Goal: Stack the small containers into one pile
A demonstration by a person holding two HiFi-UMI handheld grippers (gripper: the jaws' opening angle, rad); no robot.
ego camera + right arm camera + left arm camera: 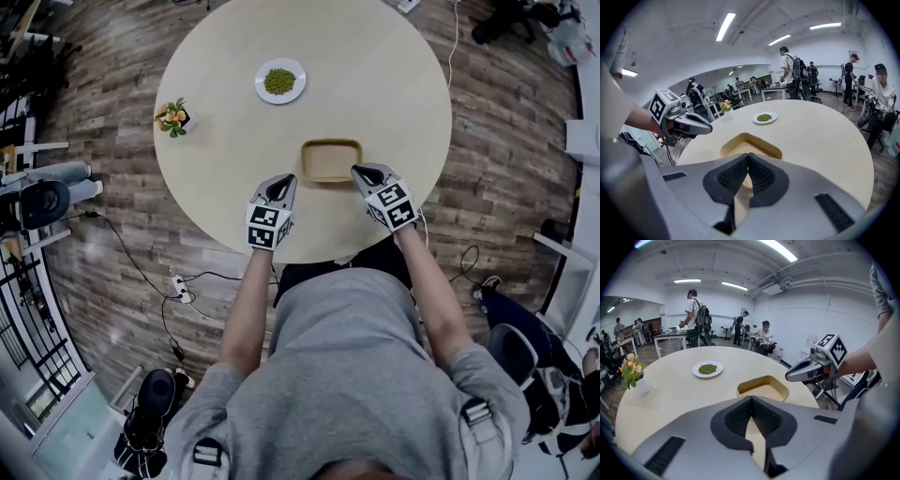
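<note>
Hovering beside tan container [331,161], left claw [279,180] closed, empty, right claw [364,172] likewise

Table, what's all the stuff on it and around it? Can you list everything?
Table: one, pale cream, round, middle of the room.
Plate: one, white, far side of the table.
Green food: one heap, green, on the plate.
Flowers: one small pot, orange with green leaves, left edge of the table.
Container: one showing, tan, near edge of the table.
Floor: brown wood, all around the table.
People: several, far across the room.
Left gripper: one, grey, shut and empty, left of the container.
Right gripper: one, grey, shut and empty, beside the container's right corner.
</note>
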